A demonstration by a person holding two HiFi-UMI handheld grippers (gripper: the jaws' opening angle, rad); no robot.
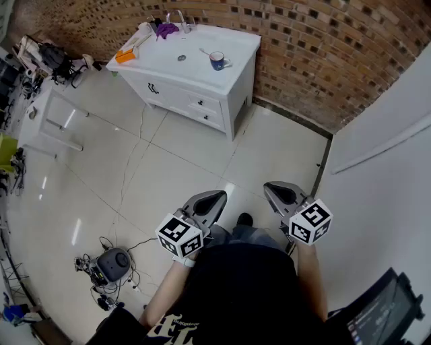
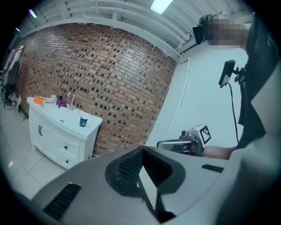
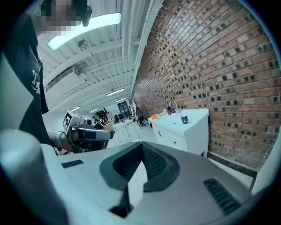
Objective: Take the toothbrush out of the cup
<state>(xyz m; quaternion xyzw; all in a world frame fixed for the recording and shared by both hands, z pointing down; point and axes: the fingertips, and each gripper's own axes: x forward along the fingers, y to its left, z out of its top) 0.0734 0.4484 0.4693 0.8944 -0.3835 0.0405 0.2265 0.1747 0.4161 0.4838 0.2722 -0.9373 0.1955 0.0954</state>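
Observation:
A dark blue cup [image 1: 217, 60] stands on the white cabinet top [image 1: 195, 74] across the room, and a white toothbrush [image 1: 204, 51] pokes out of it to the left. The cup shows small in the left gripper view [image 2: 83, 121] and in the right gripper view [image 3: 184, 119]. My left gripper [image 1: 219, 197] and right gripper [image 1: 269, 187] hang side by side in front of the person's body, far from the cabinet. Both are shut with nothing between the jaws. Each gripper sees the other: the right gripper [image 2: 175, 145], the left gripper [image 3: 92, 134].
On the cabinet there are also a faucet [image 1: 180, 19], a purple cloth [image 1: 166, 29] and an orange item [image 1: 125, 56]. A round device with cables [image 1: 111, 266] lies on the tiled floor at left. A brick wall runs behind the cabinet; a white wall stands at right.

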